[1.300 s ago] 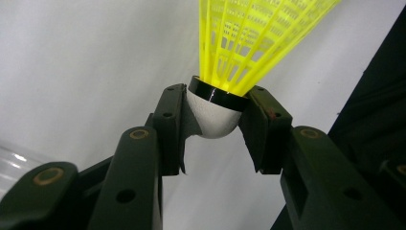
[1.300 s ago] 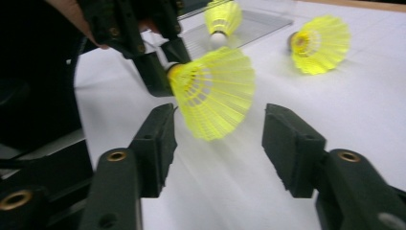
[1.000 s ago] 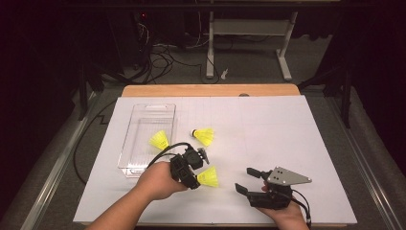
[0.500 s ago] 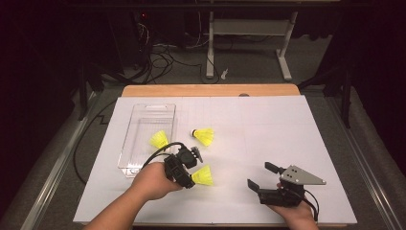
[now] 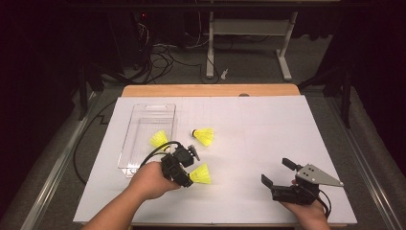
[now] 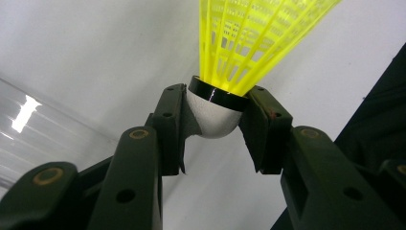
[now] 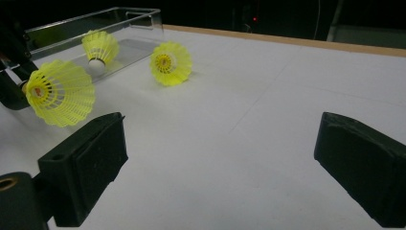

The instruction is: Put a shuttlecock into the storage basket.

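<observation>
Fingers of left gripper clamp shuttlecock by its cork.

Left gripper clamped shut; right gripper jaws just opened wide.

Overhead light brightens the white table sheet while the surrounding room stays dark. Glare streaks the clear plastic box. Nearby black jaws look soft and unfocused.
</observation>
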Demonstrator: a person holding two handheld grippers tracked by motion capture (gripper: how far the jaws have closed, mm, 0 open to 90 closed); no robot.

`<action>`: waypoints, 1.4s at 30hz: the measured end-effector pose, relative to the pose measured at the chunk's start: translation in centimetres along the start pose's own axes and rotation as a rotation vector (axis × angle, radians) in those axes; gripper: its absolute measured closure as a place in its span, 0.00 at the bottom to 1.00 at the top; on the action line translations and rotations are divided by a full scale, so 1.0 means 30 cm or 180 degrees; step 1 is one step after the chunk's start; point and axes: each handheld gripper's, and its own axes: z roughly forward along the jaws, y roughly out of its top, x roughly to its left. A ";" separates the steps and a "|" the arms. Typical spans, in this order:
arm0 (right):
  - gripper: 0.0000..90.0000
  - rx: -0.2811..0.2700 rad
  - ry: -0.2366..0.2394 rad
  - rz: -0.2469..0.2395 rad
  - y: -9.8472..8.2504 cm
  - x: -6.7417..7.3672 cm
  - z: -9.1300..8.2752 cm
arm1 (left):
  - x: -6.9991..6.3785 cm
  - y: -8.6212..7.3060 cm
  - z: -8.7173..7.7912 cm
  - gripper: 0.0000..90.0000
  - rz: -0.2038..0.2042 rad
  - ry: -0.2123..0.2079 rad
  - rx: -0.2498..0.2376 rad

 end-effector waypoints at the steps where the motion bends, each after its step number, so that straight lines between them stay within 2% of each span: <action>1: 0.04 -0.0028 -0.0021 -0.0009 0.000 -0.004 -0.004 | 0.001 -0.002 -0.002 0.70 0.0002 0.0001 -0.0003; 3: 0.01 -0.0071 -0.0041 -0.0027 -0.001 -0.011 -0.008 | 0.004 -0.005 -0.006 0.70 -0.0009 0.0000 -0.0017; 9: 0.00 -0.0236 -0.0145 -0.0051 -0.005 -0.017 -0.011 | 0.010 -0.012 -0.016 0.70 -0.0033 -0.0007 -0.0046; 16: 0.00 -0.0174 -0.0205 -0.0096 -0.024 -0.025 0.008 | 0.007 -0.009 -0.019 0.70 -0.0012 -0.0047 -0.0055; 25: 0.00 -0.0255 -0.0202 -0.0090 -0.030 -0.019 0.013 | 0.010 0.000 -0.034 0.70 -0.0039 -0.0075 -0.0047; 34: 0.00 -0.0256 -0.0172 -0.0049 -0.029 -0.018 0.019 | 0.011 0.004 -0.079 0.70 -0.0029 -0.0024 -0.0105; 42: 0.00 -0.0224 -0.0150 -0.0033 -0.031 -0.022 0.017 | 0.020 0.001 -0.130 0.70 -0.0038 0.0012 -0.0075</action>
